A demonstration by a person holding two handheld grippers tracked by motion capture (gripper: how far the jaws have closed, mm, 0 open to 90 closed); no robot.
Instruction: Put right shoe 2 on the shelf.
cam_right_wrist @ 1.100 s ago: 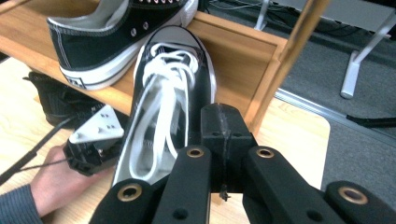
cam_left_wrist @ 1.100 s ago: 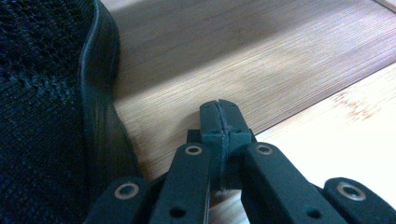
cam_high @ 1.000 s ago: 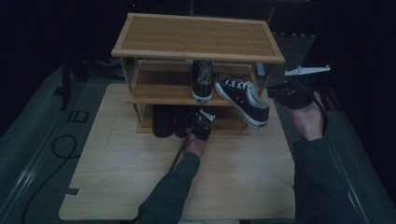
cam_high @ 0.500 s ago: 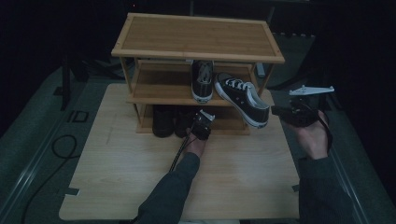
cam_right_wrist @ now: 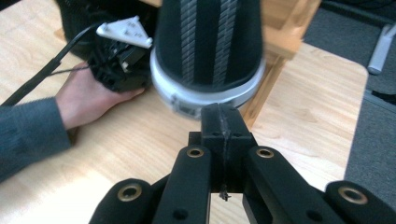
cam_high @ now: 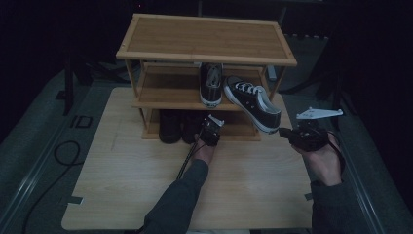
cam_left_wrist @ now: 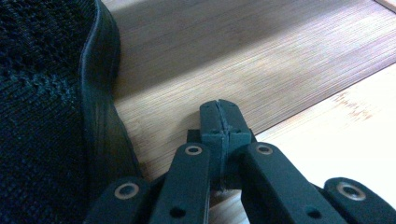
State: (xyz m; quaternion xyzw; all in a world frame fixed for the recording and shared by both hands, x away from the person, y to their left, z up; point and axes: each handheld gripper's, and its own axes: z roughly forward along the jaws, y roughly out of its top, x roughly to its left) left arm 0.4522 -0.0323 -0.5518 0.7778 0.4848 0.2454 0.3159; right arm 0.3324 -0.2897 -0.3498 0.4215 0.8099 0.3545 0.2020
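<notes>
A three-level wooden shoe rack [cam_high: 204, 36] stands on the table. On its middle shelf one dark sneaker [cam_high: 211, 84] sits straight. A second sneaker [cam_high: 252, 101] lies skewed, its heel hanging over the shelf's front edge. My right gripper [cam_high: 283, 132] is shut and empty, its tips just short of that white-rimmed heel [cam_right_wrist: 210, 51], as the right gripper view [cam_right_wrist: 223, 117] shows. My left gripper [cam_high: 210, 127] rests shut and empty at the bottom shelf [cam_left_wrist: 243, 56], beside a black mesh shoe [cam_left_wrist: 46, 121]; its jaws [cam_left_wrist: 219, 116] are pressed together.
Black shoes [cam_high: 170, 126] fill the left of the bottom shelf. The rack's right post [cam_right_wrist: 261, 93] stands just behind the hanging heel. The wooden table [cam_high: 136, 185] spreads out in front of the rack, and a cable [cam_high: 58, 151] lies on the floor at the left.
My right hand has sunk and come nearer, bringing its gripper level with the skewed sneaker's heel. The left hand has stayed put.
</notes>
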